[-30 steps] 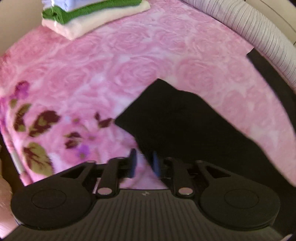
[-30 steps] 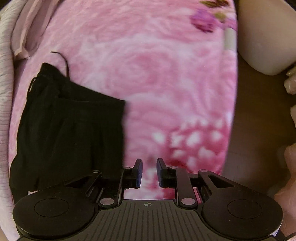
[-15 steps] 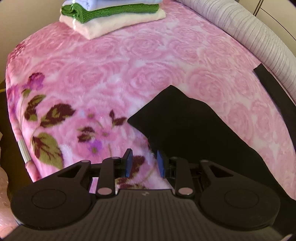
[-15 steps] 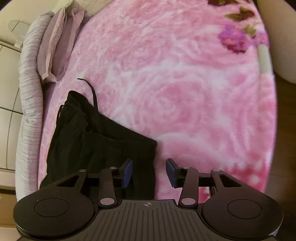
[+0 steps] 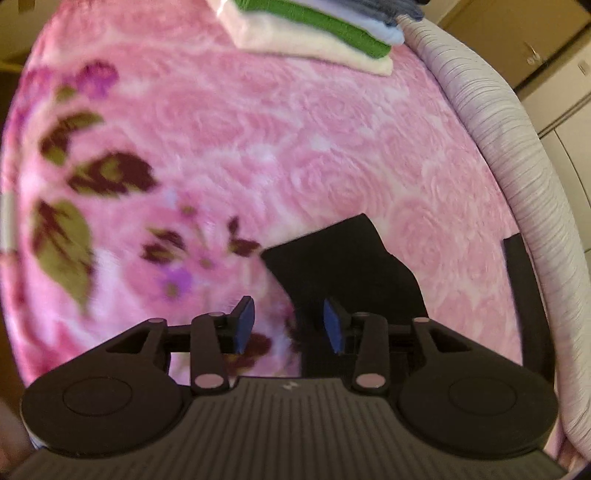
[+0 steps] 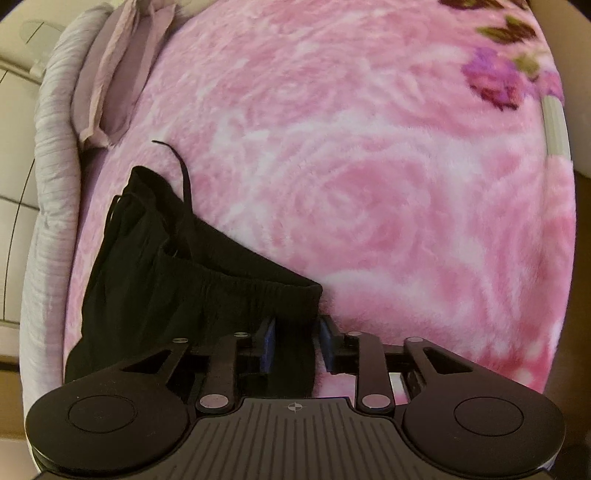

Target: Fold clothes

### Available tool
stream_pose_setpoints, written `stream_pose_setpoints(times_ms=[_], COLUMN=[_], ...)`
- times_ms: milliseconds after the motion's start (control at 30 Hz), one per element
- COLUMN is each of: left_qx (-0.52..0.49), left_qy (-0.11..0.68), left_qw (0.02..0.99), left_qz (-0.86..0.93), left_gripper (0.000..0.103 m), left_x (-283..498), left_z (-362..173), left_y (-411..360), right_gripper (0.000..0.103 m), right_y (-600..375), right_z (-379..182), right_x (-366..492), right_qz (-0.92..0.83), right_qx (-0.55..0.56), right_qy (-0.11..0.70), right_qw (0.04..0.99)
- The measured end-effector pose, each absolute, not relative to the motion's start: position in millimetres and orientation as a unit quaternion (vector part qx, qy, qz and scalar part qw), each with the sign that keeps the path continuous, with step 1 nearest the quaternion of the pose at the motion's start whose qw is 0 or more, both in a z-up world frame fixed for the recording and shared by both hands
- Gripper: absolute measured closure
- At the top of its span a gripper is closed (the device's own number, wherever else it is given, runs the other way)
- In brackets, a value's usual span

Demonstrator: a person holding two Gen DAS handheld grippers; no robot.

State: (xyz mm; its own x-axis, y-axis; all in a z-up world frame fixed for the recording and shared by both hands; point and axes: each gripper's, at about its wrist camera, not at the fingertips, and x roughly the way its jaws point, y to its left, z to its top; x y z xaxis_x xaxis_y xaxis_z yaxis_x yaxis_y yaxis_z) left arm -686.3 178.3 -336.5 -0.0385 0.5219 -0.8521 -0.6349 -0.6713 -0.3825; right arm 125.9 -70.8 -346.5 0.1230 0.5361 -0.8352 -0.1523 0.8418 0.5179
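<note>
Two grippers frame the black trousers, one at each end: the left gripper hangs released with its blue pads wide apart, straddling the near edge of a trouser leg hem, while the right gripper is also spread, its pads on either side of the elastic waistband corner, not clenched on it as far as can be told. The black trousers lie flat on the pink rose blanket of the bed, near the striped grey bolster, with a loose drawstring trailing out from the waist. To do this step well, each gripper should probably bite both layers of cloth squarely at its corner before lifting, so the fold carries evenly and the drawstring does not drag out further. Open blanket stretches away from the trousers on the side opposite the bolster, giving free room to swing the cloth over; the bolster side is tight. A folded stack sits well apart at the far end, and a lilac pillow lies beyond the waist
</note>
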Motion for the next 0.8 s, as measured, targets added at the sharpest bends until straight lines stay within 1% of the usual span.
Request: stream_pose_setpoints(times_ms=[33,67,100,133,233,333,433,500,600,633,733,767,800], left_qx=[-0.559,-0.549,-0.529,-0.510,-0.459,-0.439,-0.429,-0.430,-0.433,-0.424,-0.408,-0.401,-0.391], left_qy=[0.057,0.066,0.080,0.093,0.119,0.133,0.148,0.173,0.235,0.255,0.284,0.287,0.293], left_qw=[0.402,0.405,0.415,0.426,0.456,0.486,0.501,0.492,0.470,0.467,0.469,0.473,0.475], left_qz=[0.723,0.728,0.735,0.742,0.753,0.744,0.737,0.737,0.733,0.732,0.731,0.730,0.732], left_gripper=[0.070,0.080,0.094,0.100,0.099,0.099,0.099,0.099,0.098,0.092,0.089,0.089,0.089], left_x=[-684,-681,-678,-675,-670,-669,-673,-677,-678,-675,-669,-669,-669], left_z=[-341,-343,-339,-336,-319,-296,-284,-293,-323,-329,-325,-319,-311], left_y=[182,186,188,190,191,176,154,141,131,131,133,133,132], right_gripper=[0.076,0.085,0.090,0.092,0.094,0.094,0.094,0.094,0.093,0.092,0.084,0.082,0.074], right_y=[-68,-65,-62,-61,-66,-78,-93,-103,-113,-112,-110,-110,-111], right_z=[-345,-342,-338,-332,-307,-282,-267,-268,-283,-291,-309,-306,-300], right_x=[125,123,122,121,121,126,130,127,123,123,122,123,125], right_qz=[0.235,0.238,0.243,0.250,0.263,0.269,0.277,0.277,0.261,0.254,0.231,0.224,0.213], right_qx=[0.146,0.127,0.110,0.097,0.081,0.076,0.072,0.066,0.054,0.047,0.022,0.006,-0.004], right_qy=[0.617,0.613,0.608,0.599,0.570,0.556,0.551,0.562,0.575,0.584,0.606,0.600,0.590], right_qw=[0.737,0.743,0.748,0.754,0.774,0.782,0.784,0.777,0.774,0.770,0.761,0.768,0.779])
